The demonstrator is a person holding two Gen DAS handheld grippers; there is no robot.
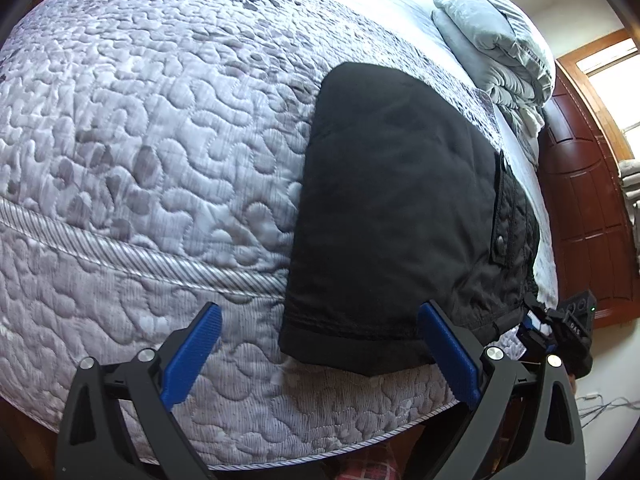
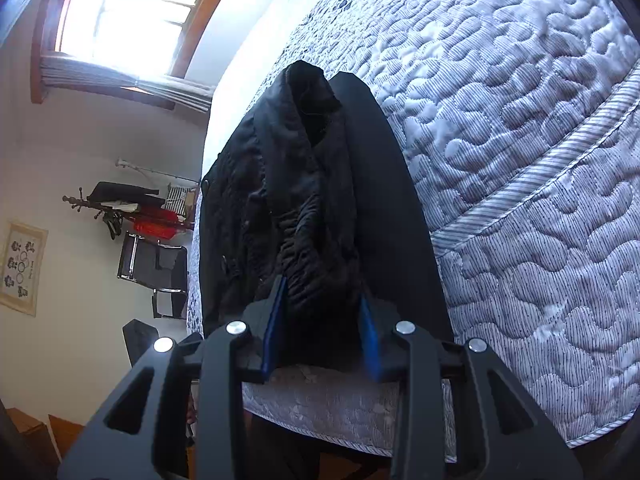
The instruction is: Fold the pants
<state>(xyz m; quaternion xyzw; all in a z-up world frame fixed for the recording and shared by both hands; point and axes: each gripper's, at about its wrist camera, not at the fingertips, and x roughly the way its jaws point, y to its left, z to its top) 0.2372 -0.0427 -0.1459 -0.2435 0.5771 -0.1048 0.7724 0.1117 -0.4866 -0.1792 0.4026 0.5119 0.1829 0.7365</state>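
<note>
- Most of the folding looks done, as I judge it: the pants [image 1: 392,208] lie as one compact dark block at centre right of the left view, on the bed [image 1: 140,128], near its lower edge — edges fairly square, top surface smooth.
- One part seems unfinished: the waistband side, at the right of that block, is bunched and lifted, so a last fold or a tidy-up is probably left.
- Right gripper [image 2: 322,332], lower centre of its view, is clenched on that gathered waistband; the cloth rises in a puckered ridge from between the blue fingers [image 2: 274,328] toward the upper middle of the frame — the flat folded part lies just right of it.
- Left gripper [image 1: 320,356], at the bottom of its view, is spread wide and holds nothing; its right finger overlaps the lower edge of the pants in the picture, though contact cannot be told, and its left finger is over bare quilt, well apart from the cloth.
</note>
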